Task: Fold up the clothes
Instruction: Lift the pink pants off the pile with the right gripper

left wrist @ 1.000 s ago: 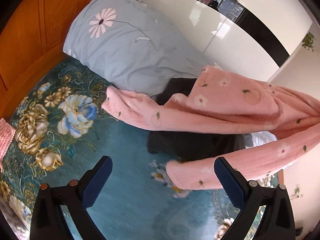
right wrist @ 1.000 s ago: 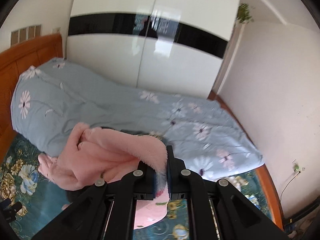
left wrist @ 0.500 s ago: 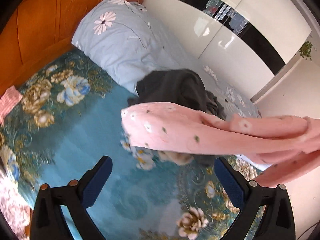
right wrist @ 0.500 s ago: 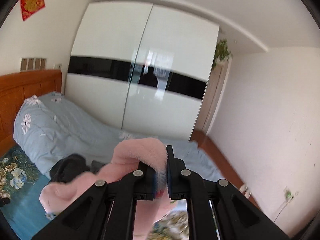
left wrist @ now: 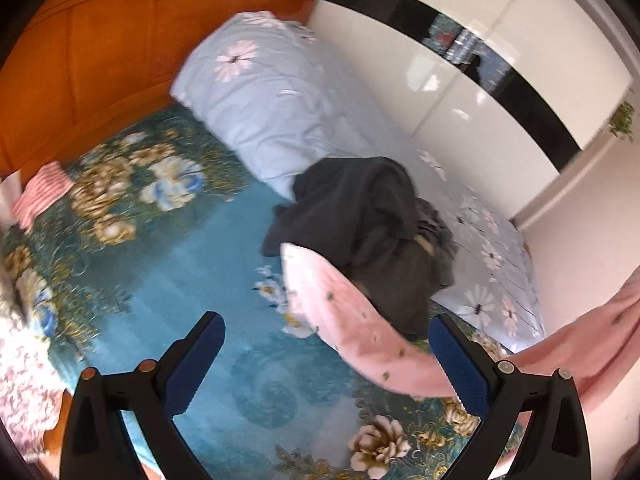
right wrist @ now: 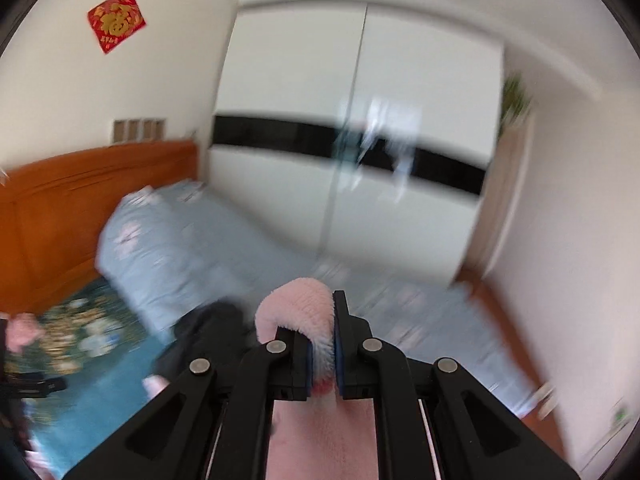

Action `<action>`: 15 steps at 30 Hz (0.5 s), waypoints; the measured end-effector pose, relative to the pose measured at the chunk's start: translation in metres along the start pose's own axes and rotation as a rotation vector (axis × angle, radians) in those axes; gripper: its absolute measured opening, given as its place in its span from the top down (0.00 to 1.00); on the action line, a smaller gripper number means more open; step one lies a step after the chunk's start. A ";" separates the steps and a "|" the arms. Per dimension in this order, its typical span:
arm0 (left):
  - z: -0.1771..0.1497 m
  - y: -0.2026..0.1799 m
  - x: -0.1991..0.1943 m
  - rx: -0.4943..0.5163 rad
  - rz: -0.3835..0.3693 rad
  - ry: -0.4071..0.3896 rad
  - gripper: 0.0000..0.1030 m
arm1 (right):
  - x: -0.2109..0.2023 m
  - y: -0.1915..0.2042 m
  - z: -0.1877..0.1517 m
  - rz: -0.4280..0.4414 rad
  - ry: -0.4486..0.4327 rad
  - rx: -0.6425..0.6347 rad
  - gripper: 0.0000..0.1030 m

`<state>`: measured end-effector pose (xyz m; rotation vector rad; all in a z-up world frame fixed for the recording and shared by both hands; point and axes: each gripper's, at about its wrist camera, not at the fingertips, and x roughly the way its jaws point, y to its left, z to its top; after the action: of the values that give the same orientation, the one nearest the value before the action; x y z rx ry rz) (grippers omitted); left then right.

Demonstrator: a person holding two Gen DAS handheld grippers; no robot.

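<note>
Over the bed (left wrist: 208,248), right gripper (right wrist: 322,344) is clamped on a fold of the fluffy pink garment (right wrist: 296,312); the pile bulges up between the blue pads and more pink cloth drops away below the jaws. So the garment is airborne, hanging from the right side only.

Left gripper (left wrist: 320,360) is spread wide, nothing between its fingers (left wrist: 460,368). Seen from the left wrist, a loose pink flap (left wrist: 352,320) hangs just in front of the right-hand finger, free end toward the middle of the gap, and the cloth runs off to the right edge of view, where more of it drapes. Long axis is roughly crosswise to the left gripper's pointing line, sloping up to the right, toward the holding hand.

Dark clothes (left wrist: 360,216) are heaped on the bed behind the flap, against the rolled light-blue quilt (left wrist: 280,92).

My read: the left hand is nearest the free end, so it takes that. It needs to shift slightly right and forward to put the flap edge between the pads. Flap is limp and likely swinging; a pinch could miss or catch only one layer.
</note>
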<state>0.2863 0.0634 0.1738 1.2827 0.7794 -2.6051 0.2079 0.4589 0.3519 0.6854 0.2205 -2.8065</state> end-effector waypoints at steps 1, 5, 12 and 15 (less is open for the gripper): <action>0.001 0.011 0.000 -0.019 0.008 0.006 0.00 | 0.015 0.006 -0.006 0.040 0.037 0.036 0.92; 0.007 0.049 0.003 -0.054 0.028 0.025 0.00 | 0.047 0.029 -0.012 0.150 0.086 0.195 0.92; 0.033 0.097 0.029 -0.097 0.022 0.092 0.00 | 0.058 0.022 -0.035 0.146 0.069 0.456 0.92; 0.042 0.105 0.045 -0.090 0.011 0.134 0.00 | 0.069 0.031 -0.093 0.104 0.244 0.494 0.92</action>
<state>0.2636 -0.0437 0.1191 1.4421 0.8972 -2.4649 0.1977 0.4343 0.2349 1.1079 -0.4704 -2.6834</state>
